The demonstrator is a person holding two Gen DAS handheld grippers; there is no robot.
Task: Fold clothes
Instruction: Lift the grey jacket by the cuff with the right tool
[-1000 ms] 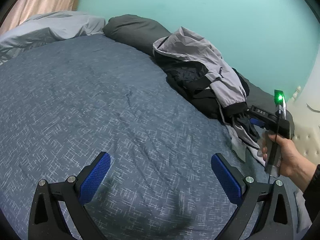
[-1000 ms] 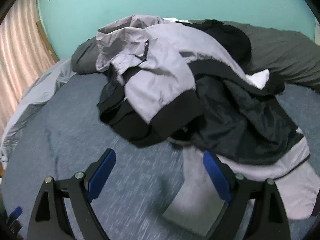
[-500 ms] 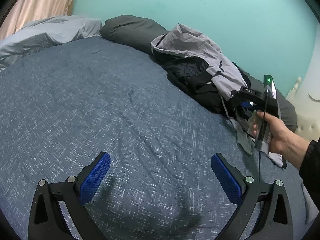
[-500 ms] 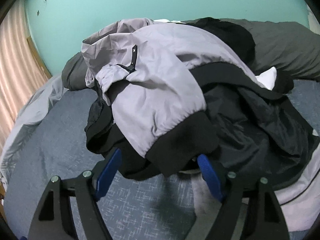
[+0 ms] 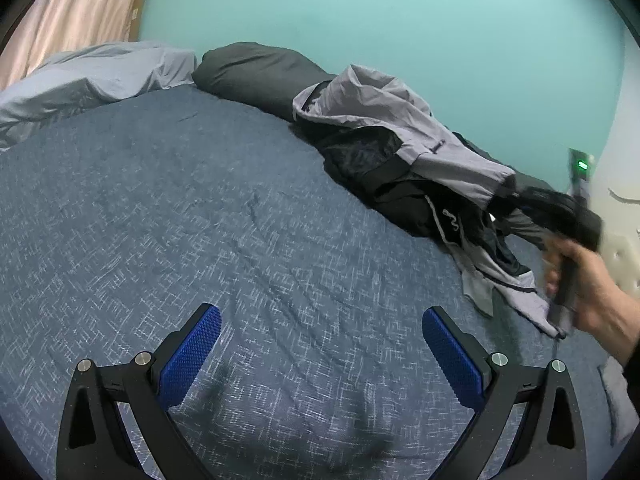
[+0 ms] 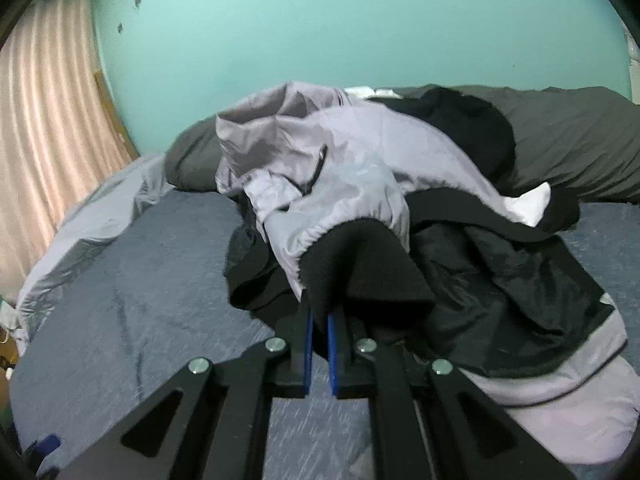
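Left hand-held gripper (image 5: 320, 354): black angular frame, blue textured pads, round silver screws. Right hand-held gripper (image 6: 318, 344): same black frame, blue pads, silver screws; green light glows on its body. Dark sleeve (image 5: 634, 364) at the right wrist.

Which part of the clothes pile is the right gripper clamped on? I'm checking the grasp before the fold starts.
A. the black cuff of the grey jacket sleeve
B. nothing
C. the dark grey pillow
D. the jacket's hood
A: the right gripper has just closed, its blue pads pinching the black cuff of the grey jacket.
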